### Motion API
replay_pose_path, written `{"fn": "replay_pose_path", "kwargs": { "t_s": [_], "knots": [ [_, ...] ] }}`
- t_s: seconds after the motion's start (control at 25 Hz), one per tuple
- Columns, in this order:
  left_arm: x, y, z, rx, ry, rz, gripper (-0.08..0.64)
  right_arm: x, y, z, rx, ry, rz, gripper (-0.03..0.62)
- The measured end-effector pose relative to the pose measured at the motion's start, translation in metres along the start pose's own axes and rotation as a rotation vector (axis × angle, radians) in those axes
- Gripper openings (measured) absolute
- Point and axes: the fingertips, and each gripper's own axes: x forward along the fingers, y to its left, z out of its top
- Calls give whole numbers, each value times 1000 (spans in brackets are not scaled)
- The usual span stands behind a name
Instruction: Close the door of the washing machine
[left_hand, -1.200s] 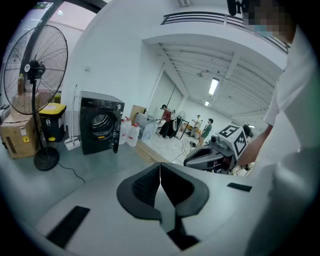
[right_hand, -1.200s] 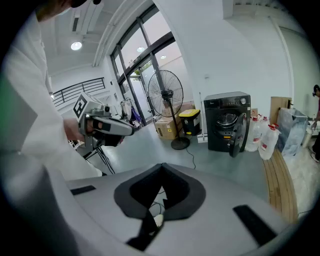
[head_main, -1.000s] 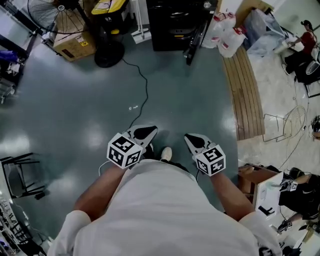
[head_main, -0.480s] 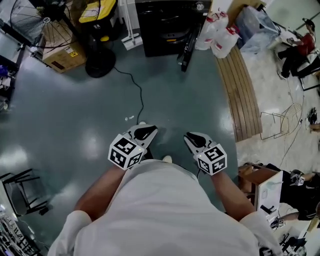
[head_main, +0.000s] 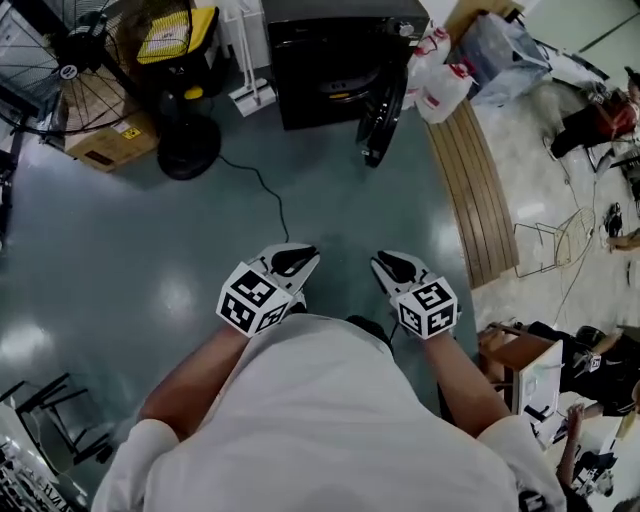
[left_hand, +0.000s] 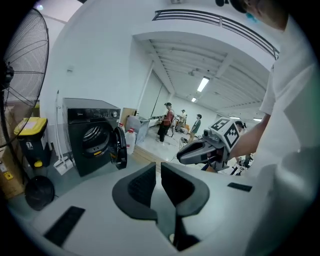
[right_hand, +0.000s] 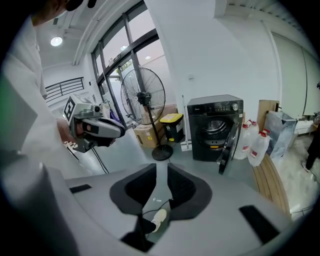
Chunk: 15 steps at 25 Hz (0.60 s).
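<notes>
The black washing machine (head_main: 330, 70) stands at the top of the head view, its round door (head_main: 378, 115) swung open to the right. It also shows in the left gripper view, machine (left_hand: 82, 140) and door (left_hand: 119, 149), and in the right gripper view, machine (right_hand: 215, 127) and door (right_hand: 227, 145). My left gripper (head_main: 300, 258) and right gripper (head_main: 385, 262) are held side by side before my body, well short of the machine. The left gripper's (left_hand: 158, 167) jaws stand a narrow gap apart, holding nothing. The right gripper's (right_hand: 161, 170) jaws are opening, with nothing between them.
A standing fan (head_main: 188, 145), a cardboard box (head_main: 95, 135) and a yellow-lidded bin (head_main: 170, 35) stand left of the machine. White jugs (head_main: 440, 80) and a wooden strip (head_main: 480, 190) lie to its right. A black cable (head_main: 270, 195) crosses the floor. A metal frame (head_main: 50, 425) is at lower left.
The washing machine and the things around it have slid down the head view and come nearer. Both grippers keep their place before my body as I move toward it.
</notes>
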Motion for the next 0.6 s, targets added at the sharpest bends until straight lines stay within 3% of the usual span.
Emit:
{"fn": "replay_pose_path", "kwargs": {
  "t_s": [0.32, 0.6],
  "knots": [
    [-9, 64, 21, -23, -5, -13, 21, 45, -34, 45, 56, -12, -54, 78],
    [2, 105, 41, -64, -18, 27, 21, 72, -102, 62, 117, -1, -90, 80]
  ]
}}
